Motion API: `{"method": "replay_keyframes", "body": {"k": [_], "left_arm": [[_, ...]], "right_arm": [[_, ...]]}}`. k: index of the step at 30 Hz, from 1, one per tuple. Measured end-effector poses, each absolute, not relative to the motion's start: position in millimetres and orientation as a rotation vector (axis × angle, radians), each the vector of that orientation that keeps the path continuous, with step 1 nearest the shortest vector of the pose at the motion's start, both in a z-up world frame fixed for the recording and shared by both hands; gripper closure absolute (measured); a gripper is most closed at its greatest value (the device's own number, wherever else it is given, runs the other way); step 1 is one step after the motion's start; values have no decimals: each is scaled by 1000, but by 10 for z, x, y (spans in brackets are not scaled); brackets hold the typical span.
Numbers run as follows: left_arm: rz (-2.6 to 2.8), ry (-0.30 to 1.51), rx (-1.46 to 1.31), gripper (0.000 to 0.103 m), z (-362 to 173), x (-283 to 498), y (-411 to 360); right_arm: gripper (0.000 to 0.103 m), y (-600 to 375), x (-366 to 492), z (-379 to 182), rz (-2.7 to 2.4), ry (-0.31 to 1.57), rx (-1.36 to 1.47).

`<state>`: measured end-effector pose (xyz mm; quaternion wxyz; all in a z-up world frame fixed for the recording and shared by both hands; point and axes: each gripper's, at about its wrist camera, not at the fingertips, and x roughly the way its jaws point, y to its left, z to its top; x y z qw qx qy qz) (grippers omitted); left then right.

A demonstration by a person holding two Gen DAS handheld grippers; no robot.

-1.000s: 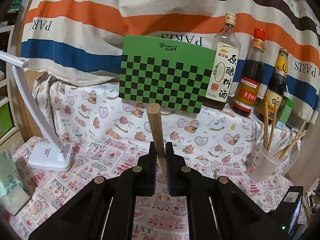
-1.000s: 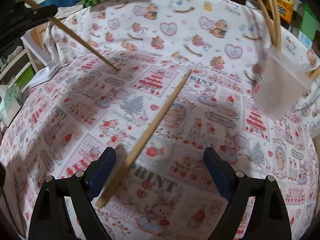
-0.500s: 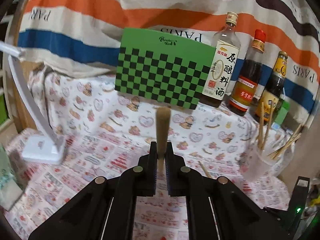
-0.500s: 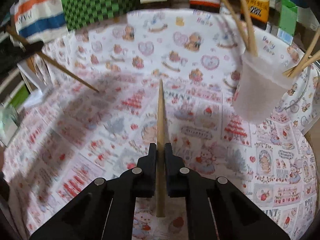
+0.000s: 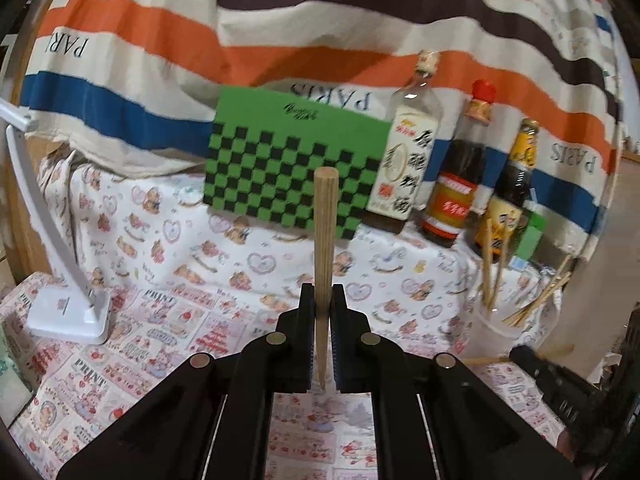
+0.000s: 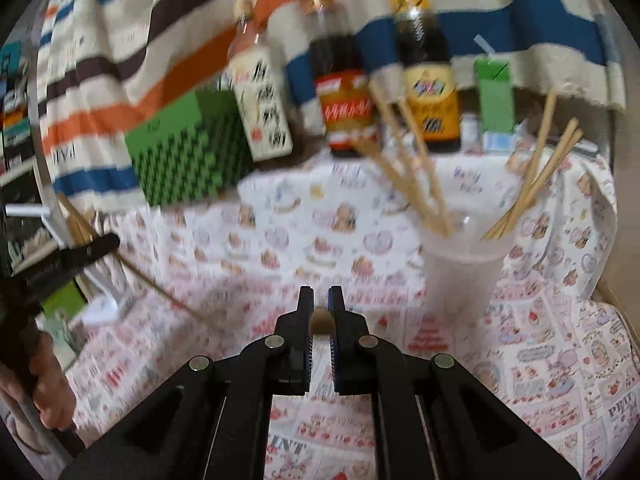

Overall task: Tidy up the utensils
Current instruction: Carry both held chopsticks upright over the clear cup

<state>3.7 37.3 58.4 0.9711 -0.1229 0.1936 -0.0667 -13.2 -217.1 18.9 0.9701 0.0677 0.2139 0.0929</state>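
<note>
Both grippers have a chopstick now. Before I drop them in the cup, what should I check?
1. Left gripper shut on its chopstick: ok.
2. Right gripper shut on its chopstick: ok.
3. Cup upright: ok.
4. Open room between the two chopstick bundles in the cup: ok.
5. Right chopstick's tip direction: cannot tell, only its end shows.
6. Bottles clear of the path: ok, they stand behind the cup.

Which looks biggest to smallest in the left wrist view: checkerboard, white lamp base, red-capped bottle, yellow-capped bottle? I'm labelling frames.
1. checkerboard
2. red-capped bottle
3. yellow-capped bottle, close to the red-capped one, so unsure
4. white lamp base, though it sits nearer the camera
</note>
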Motion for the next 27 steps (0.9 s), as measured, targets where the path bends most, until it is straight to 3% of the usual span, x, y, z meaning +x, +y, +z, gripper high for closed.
{"method": "replay_keyframes", "body": {"k": [18, 27], "left_arm": [[-251, 353, -233, 97, 665, -90, 66], [-328, 325, -310, 97, 1083, 29, -231]], "right_arm": [[95, -2898, -850, 945, 245, 7, 266], [95, -3385, -887, 1047, 185, -37, 397]]}}
